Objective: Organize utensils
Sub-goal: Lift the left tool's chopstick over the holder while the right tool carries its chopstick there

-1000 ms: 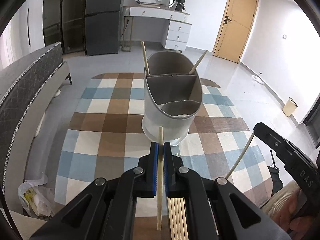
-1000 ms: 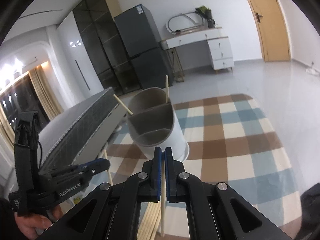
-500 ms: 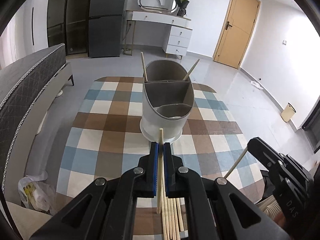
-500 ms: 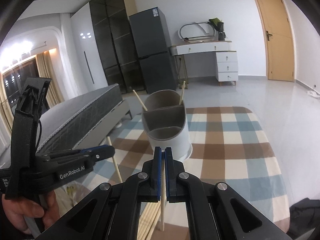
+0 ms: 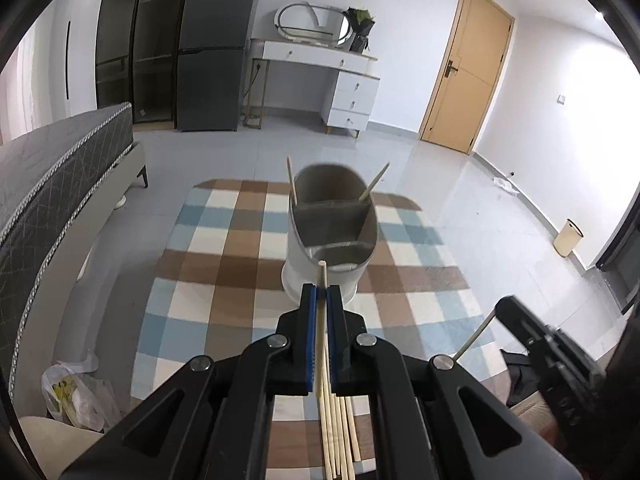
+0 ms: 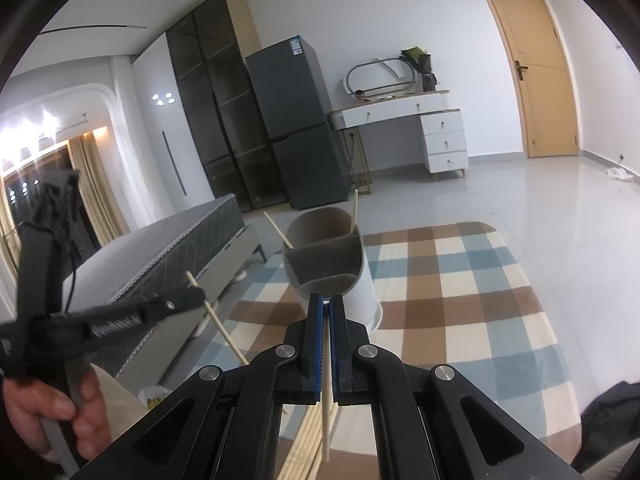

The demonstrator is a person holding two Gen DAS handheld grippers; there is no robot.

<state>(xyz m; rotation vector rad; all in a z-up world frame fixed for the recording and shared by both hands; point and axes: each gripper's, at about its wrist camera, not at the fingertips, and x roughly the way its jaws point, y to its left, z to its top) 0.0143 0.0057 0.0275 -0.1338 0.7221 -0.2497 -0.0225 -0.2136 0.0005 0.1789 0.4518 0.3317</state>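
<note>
A grey-and-white utensil holder (image 5: 333, 240) with three compartments stands on a checked rug (image 5: 224, 272); two chopsticks lean in its far compartment. My left gripper (image 5: 321, 294) is shut on a chopstick (image 5: 321, 312) held upright, short of the holder. My right gripper (image 6: 327, 304) is shut on another chopstick (image 6: 327, 412), also short of the holder (image 6: 326, 264). Each gripper shows in the other's view, the right one (image 5: 532, 332) and the left one (image 6: 176, 304), both with their chopsticks. Several loose chopsticks (image 5: 340, 432) lie below my grippers.
A grey bed (image 5: 48, 184) runs along the left. A plastic bag (image 5: 76, 396) lies on the floor at the near left. A dark fridge (image 5: 216, 48), a white dresser (image 5: 320, 80) and a wooden door (image 5: 464, 80) stand at the back. A small bin (image 5: 568, 238) stands at the right.
Both grippers have pulled back and risen from the holder, which now looks smaller and farther. Each still holds its chopstick.
</note>
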